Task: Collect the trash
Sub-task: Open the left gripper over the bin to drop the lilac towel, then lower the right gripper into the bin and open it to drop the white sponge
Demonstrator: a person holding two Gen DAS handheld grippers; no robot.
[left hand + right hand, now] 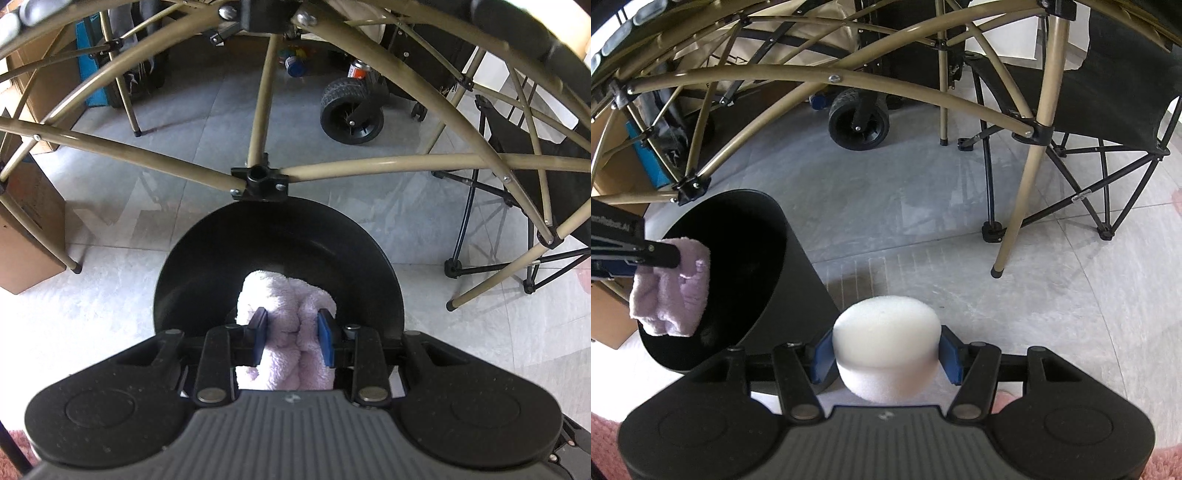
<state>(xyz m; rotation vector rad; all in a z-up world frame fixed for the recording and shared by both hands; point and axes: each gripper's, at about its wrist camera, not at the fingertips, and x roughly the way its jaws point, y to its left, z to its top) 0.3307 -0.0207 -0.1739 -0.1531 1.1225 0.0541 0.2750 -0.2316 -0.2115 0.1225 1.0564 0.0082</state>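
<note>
We have both pieces in hand but neither binned: our left gripper [291, 338] clenches the lilac cloth [286, 317] directly over the black bin [207, 266], while our right gripper [886, 354] grasps the white foam puck [886, 339] beside it.

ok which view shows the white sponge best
The right wrist view: the white sponge sits big and centred, clamped in the right gripper. The left wrist view does not show it at all.

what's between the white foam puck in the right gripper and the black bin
Nothing: in the right wrist view only bare grey floor separates the white foam puck from the black bin.
</note>
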